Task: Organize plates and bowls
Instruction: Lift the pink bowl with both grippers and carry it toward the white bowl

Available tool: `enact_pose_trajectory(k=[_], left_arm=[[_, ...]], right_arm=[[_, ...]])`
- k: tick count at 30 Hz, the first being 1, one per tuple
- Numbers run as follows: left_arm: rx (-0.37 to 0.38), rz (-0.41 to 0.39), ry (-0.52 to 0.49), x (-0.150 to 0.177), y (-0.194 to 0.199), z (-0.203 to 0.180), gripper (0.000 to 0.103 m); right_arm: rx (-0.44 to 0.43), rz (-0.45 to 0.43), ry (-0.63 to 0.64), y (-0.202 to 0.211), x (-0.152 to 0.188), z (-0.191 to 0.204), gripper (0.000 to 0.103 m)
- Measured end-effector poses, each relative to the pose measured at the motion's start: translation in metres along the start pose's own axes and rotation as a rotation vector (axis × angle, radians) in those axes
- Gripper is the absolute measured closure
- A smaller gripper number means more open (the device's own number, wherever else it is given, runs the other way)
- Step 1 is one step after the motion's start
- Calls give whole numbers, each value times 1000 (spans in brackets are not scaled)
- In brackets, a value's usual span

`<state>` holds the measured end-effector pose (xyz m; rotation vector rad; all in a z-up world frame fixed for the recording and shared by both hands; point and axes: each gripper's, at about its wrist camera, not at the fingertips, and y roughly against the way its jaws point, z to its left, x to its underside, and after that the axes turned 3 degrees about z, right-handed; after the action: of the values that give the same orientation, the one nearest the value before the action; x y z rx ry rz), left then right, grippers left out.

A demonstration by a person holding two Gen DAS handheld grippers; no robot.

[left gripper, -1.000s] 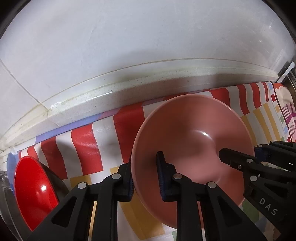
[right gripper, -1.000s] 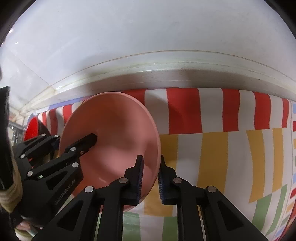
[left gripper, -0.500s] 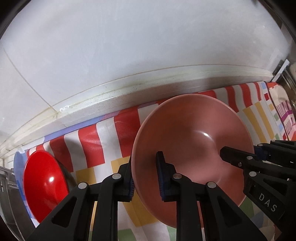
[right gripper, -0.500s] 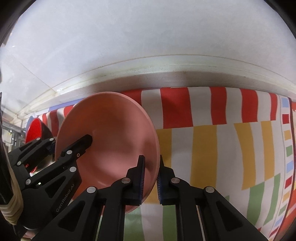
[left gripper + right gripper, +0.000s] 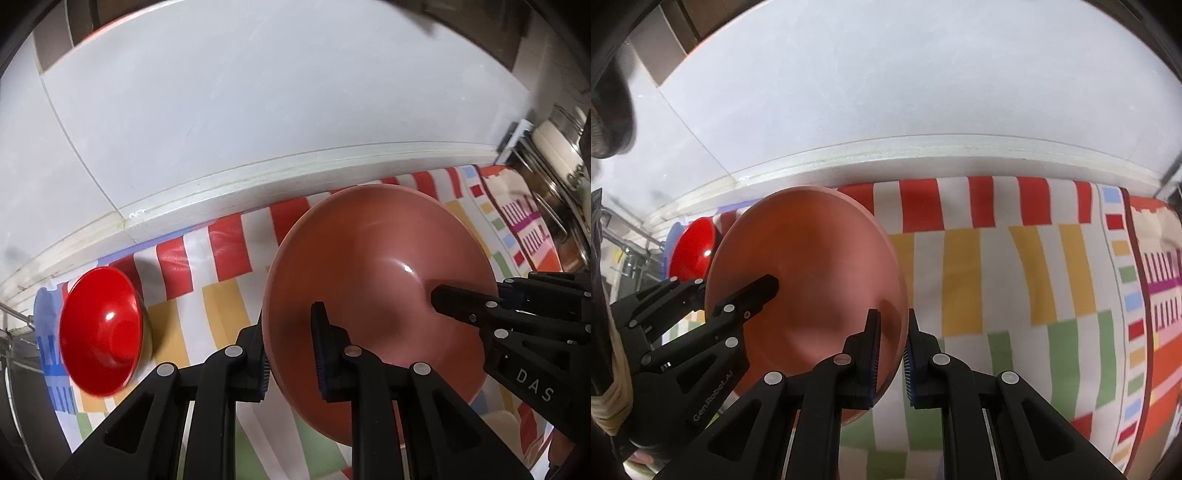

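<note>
Both tongs clamped on my pink plate: left-wrist cam has left gripper (image 5: pixel 289 347) pinching plate (image 5: pixel 376 258) rim above striped cloth (image 5: pixel 221 295), red bowl (image 5: pixel 101 332) w/ it at left; right-wrist cam has right gripper (image 5: pixel 891 354) pinching opp. rim.

The striped cloth (image 5: pixel 997 280) on the table lies bare to the right of the pink plate (image 5: pixel 820 273). On the left the red bowl (image 5: pixel 99 332) stands in the way, the wall (image 5: pixel 258 110) closes the back, and jars (image 5: pixel 554 147) crowd the far right.
</note>
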<state>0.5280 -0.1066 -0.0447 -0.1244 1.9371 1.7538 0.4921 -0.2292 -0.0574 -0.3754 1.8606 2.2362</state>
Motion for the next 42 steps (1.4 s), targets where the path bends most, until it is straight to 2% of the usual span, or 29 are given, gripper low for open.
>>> enact_pose_trajectory(k=[16,20,24,31,42], left_arm=[[49,-24,-38,57,53,-51,83],[50,-24,-64,70,63,-64,83],[52,-22,-83,81,71,-77,83],[59,-11,-102,99,79,-94,83],[66,44,-98,125,69,-106,83]], right_arm=[[21,-61,-18,42,56,-10,90],[23,-65,-24,49,83,-11,90],[26,-67,-30,69,106,-30,90],[26,-72,-50,88,137,-44,90],[17,-25,-70,82,169,-53,90]])
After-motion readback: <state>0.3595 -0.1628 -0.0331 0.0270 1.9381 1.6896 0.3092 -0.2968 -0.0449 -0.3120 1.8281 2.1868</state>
